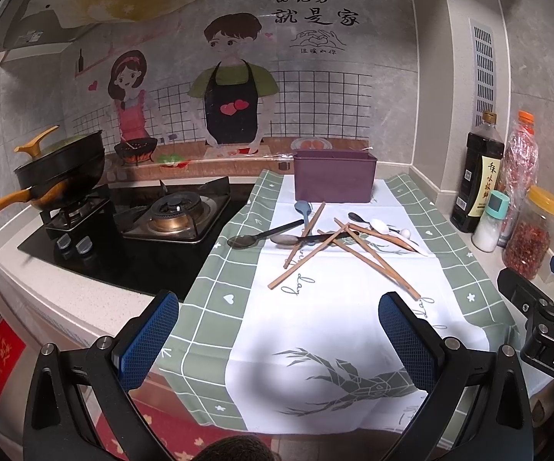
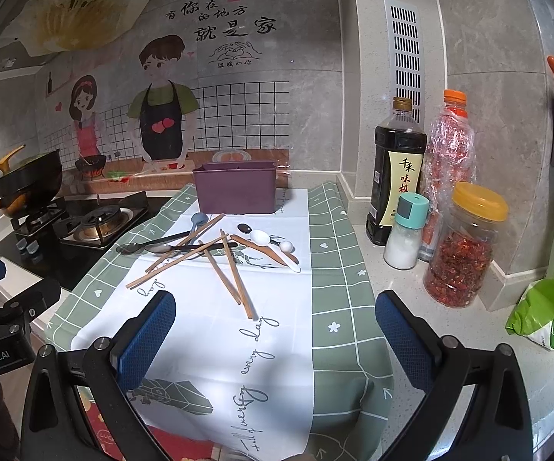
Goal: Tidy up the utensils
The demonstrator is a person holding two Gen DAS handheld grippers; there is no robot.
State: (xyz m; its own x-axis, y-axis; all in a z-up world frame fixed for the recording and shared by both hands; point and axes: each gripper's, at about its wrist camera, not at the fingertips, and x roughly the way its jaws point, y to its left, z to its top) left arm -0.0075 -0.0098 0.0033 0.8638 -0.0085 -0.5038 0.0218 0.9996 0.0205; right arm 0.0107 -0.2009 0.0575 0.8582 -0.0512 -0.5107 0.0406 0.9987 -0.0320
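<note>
Progress stands at the starting stage, judged from the layout: no utensil is visible inside the purple box, though its interior cannot be seen, and every visible piece lies loose on the cloth.

Printed cloth fills the centre and lower half of both views, covering the counter. The purple box sits at its far end, centre frame, just above the pile. The pile occupies the middle of the frame: wooden chopsticks crossed over one another, dark spoons to the left, a blue spoon nearest the box, and white spoons to the right. All remain to be sorted.

Left gripper, lower centre of the left wrist view, is released, jaws spread wide and holding nothing, well short of the pile. Right gripper, lower centre of the right wrist view, is likewise spread and empty.

Legible writing, largest first:
- Wall mural, upper centre: large Chinese script, with a smaller line beneath a heart-hands drawing.
- Cloth, lower centre of the right wrist view: cursive "every day"; the words below it are unclear.
- Sauce bottle, right of centre: Chinese characters on a cream label.
- Gripper bodies at the frame edges: "GenRobot.AI" at lower left of the right wrist view; "DAS" at lower right of the left wrist view.
</note>
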